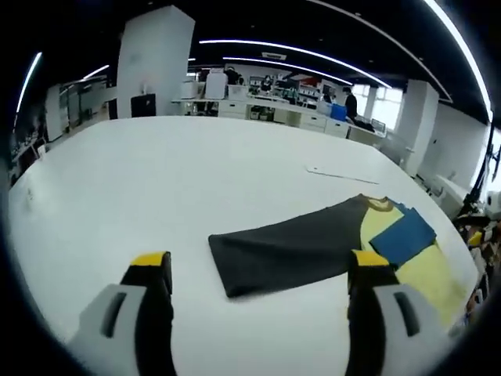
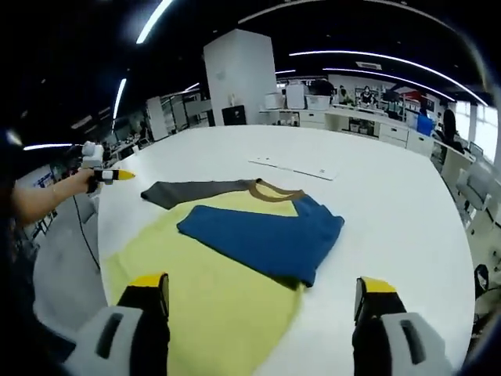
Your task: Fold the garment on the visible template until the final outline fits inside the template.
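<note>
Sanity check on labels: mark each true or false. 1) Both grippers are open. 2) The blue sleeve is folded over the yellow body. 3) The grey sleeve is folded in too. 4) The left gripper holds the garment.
1) True: left gripper and right gripper are open.
2) True: blue sleeve lies on the yellow body.
3) False: grey sleeve lies spread out on the white table.
4) False: it holds nothing.
</note>
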`<state>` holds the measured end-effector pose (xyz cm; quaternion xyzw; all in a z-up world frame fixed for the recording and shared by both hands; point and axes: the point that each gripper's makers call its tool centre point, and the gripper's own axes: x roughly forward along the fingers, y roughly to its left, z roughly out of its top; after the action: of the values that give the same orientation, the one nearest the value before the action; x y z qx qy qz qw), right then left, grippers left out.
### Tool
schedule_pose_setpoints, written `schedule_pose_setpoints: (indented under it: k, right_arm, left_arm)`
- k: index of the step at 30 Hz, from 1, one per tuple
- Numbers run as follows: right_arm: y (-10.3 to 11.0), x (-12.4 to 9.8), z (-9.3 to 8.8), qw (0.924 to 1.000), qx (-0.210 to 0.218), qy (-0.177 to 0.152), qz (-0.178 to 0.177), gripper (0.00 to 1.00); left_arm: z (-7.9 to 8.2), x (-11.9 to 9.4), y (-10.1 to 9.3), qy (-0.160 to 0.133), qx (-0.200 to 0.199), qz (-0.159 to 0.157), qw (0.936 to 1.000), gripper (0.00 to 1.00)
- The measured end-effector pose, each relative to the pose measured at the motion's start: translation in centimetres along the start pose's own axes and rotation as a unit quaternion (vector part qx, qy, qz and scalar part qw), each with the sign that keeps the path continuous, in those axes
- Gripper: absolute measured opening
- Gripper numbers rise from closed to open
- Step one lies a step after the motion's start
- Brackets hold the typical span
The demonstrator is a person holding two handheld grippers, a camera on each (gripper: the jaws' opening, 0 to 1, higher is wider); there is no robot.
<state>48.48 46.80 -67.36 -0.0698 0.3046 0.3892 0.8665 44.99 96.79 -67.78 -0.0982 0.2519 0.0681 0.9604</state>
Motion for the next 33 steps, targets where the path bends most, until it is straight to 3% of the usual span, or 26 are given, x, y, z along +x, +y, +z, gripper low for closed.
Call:
schedule_pose_setpoints:
  k: [2,6,9,15,19,23,29,32,33]
  right_arm:
    - [0.5,-0.5,-0.4,1.0,-0.007,0.0,0.005,1.0]
    - [1.5,-1.2,-1.1,0.9996,-0.019,0.0,0.02,1.0]
    - [1.9,-1.6,-1.5,0.9994,-0.025,0.001,0.023,1.0]
    - [1.6,-1.9,-1.3,0.9994,-0.029,-0.013,0.015,1.0]
    - [1.4,-2.1,-1.5,0.9992,-0.034,-0.02,0.009,1.0]
    - [1.7,-2.3,-1.8,0.999,-0.037,-0.021,0.013,1.0]
    - [1.4,-2.3,-2.3,0.9992,-0.03,-0.022,0.013,1.0]
    - [1.1,-2.3,-2.6,0.9994,-0.028,-0.019,0.008,1.0]
    - [1.1,-2.3,-2.7,0.9995,-0.027,-0.018,0.007,1.0]
  left_arm:
    - [0.1,0.5,0.4,-0.003,-0.006,0.0,1.0,0.86]
    - [-0.9,1.5,1.5,0.024,0.004,0.023,0.9995,0.81]
    - [-1.3,2.1,1.8,0.029,0.008,0.029,0.9991,0.72]
    - [-2.5,3.7,2.7,0.044,-0.007,0.042,0.9981,0.59]
    - [-3.4,4.4,3.0,0.052,-0.019,0.051,0.9972,0.44]
    - [-4.6,5.0,3.0,0.073,-0.019,0.052,0.9958,0.4]
    - [-5.1,5.3,3.3,0.066,-0.036,0.062,0.9953,0.22]
    - [-6.1,5.5,3.4,0.081,-0.046,0.064,0.9936,0.18]
    - [-5.7,5.6,3.3,0.065,-0.043,0.064,0.9949,0.16]
